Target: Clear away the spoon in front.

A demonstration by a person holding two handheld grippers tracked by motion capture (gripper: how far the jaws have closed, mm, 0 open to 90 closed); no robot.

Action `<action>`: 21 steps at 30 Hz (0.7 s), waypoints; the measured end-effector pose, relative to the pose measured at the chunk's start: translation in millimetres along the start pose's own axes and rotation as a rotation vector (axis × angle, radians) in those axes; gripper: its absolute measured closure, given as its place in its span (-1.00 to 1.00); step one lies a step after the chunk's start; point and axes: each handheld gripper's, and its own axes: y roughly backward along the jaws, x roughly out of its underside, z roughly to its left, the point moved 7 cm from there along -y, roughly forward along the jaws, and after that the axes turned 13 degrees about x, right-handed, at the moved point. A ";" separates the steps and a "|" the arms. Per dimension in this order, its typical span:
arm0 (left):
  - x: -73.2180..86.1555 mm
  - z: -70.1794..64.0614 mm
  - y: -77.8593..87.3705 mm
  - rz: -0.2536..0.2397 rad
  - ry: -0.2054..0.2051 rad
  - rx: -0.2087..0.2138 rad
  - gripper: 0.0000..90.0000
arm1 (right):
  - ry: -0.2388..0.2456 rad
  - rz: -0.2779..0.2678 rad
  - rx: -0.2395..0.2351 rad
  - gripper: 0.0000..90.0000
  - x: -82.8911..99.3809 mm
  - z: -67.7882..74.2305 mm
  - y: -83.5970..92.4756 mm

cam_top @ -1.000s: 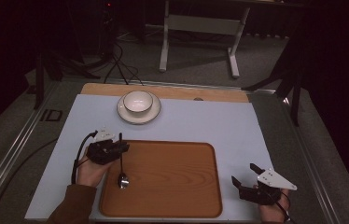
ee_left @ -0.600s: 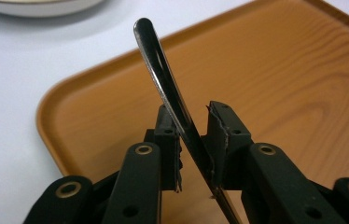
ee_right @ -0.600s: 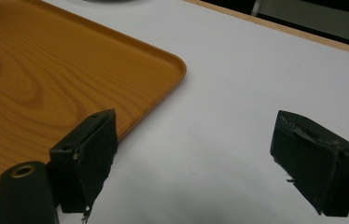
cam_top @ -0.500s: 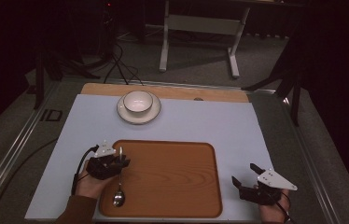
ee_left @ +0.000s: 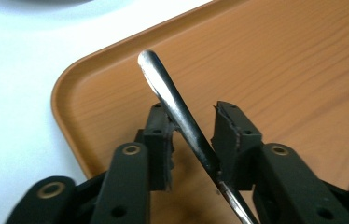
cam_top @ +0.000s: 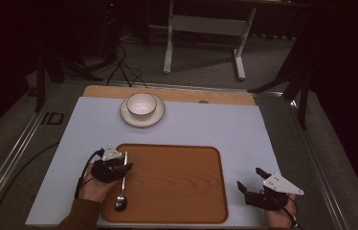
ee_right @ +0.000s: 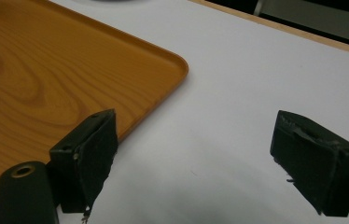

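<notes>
**Spoon dragged down the tray's left edge, left jaws slack**

Spoon and left hand have moved toward the person's side since a second ago; the spoon bowl now sits lower on the tray, right hand unchanged.

Table point(cam_top: 206, 129): white mat, nothing shifted. Wooden tray point(cam_top: 177, 182) lies centred near the person. Bowl on saucer point(cam_top: 142, 109) is well apart, at the far side. Left gripper point(cam_top: 119, 168) hangs over the tray's left edge. Right gripper point(cam_top: 251, 191) rests off the tray's right side, jaws wide, holding nothing.

Spoon point(ee_left: 182, 116): the handle runs between the left jaws, touching the right pad, with a gap on the other side. Reads as parted, not clamped. Its bowl end point(cam_top: 120, 203) rests on the tray.

My guess: placing step, release underway. Next move: lift the left gripper straight up and clear without snagging the handle.
</notes>
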 end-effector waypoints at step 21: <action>-8.6 14.1 12.0 -0.094 0.017 -0.067 -0.18 | 0.017 0.003 -0.006 -0.67 -0.4 2.8 -0.5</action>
